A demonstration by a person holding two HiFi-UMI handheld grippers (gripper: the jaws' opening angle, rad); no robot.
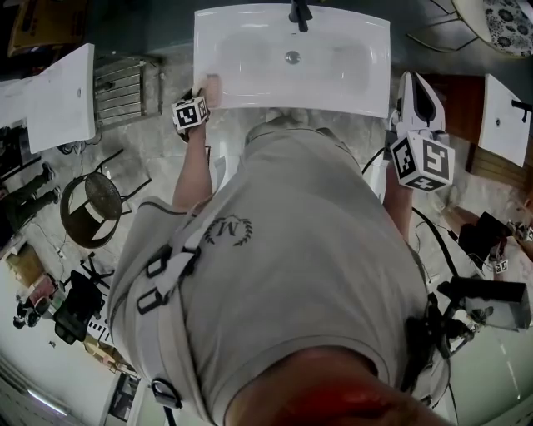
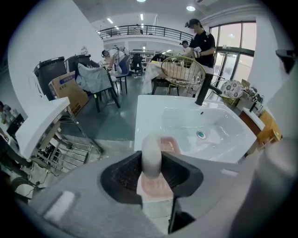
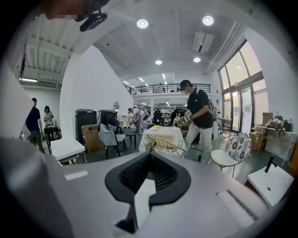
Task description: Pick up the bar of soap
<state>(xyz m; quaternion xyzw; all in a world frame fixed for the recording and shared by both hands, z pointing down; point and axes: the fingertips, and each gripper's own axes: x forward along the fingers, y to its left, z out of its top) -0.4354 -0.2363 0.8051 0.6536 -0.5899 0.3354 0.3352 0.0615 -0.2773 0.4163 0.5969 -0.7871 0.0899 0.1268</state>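
A pale bar of soap [image 2: 151, 155] stands on edge between the black pads of my left gripper [image 2: 151, 161], which is shut on it. Just under and beyond it lies a pink soap dish [image 2: 171, 144] on the near left rim of the white sink [image 2: 144, 116]. In the head view the left gripper [image 1: 196, 103] is at the sink's [image 1: 366, 96] front left corner, where a bit of soap [image 1: 211, 85] shows. My right gripper [image 1: 414, 93] is held off the sink's right end, its jaws [image 3: 150, 157] shut on nothing and pointing out into the room.
A black faucet [image 1: 300, 15] and a drain [image 1: 291, 56] sit in the basin. A metal rack [image 1: 125, 83] and another white basin [image 1: 58, 100] stand to the left, a wire chair [image 1: 96, 200] below them. A further basin [image 1: 504, 116] is at the right. People stand in the background.
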